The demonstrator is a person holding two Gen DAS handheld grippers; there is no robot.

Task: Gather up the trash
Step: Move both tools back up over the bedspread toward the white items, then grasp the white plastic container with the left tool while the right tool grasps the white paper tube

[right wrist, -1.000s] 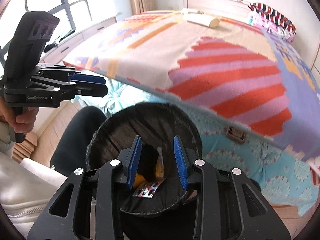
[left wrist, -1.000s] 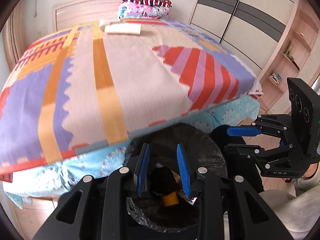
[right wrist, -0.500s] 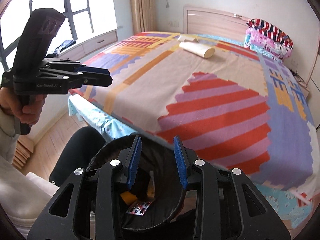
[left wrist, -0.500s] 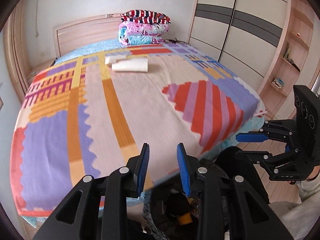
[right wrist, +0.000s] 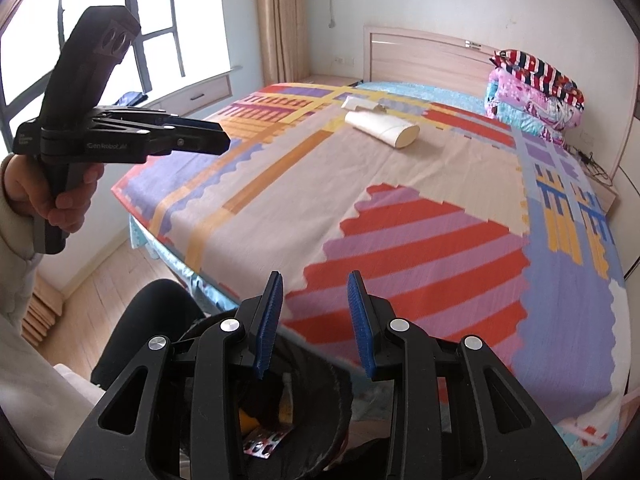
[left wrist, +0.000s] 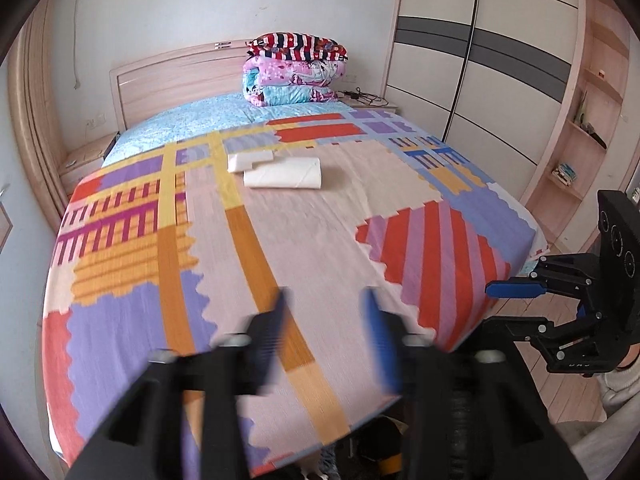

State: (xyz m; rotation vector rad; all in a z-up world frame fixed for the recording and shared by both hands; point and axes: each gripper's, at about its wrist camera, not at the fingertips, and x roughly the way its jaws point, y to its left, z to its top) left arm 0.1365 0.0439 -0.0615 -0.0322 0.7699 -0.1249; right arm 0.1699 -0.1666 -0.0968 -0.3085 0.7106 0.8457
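Now I am holding the left gripper (left wrist: 324, 336) and right gripper (right wrist: 314, 320) with jaws apart and empty, aiming at the white roll (left wrist: 284, 173) and the flat white piece (left wrist: 249, 161) touching it at twelve o'clock on the bed (left wrist: 320, 240); I judge a level reach best. At six o'clock the black-lined bin (right wrist: 320, 420) is holding a yellow scrap (right wrist: 248, 422) and a printed wrapper (right wrist: 266, 442).

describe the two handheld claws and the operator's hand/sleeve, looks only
Both claws are matte black plastic with open triangular cutouts, silver pivot bolts and ribbed blue finger pads. The left claw has a tall black pistol-style body with two round recesses on top and white "GenRobot.AI" lettering on its side. The right claw matches. No cables visible. The left hand is bare, with a cream sleeve.
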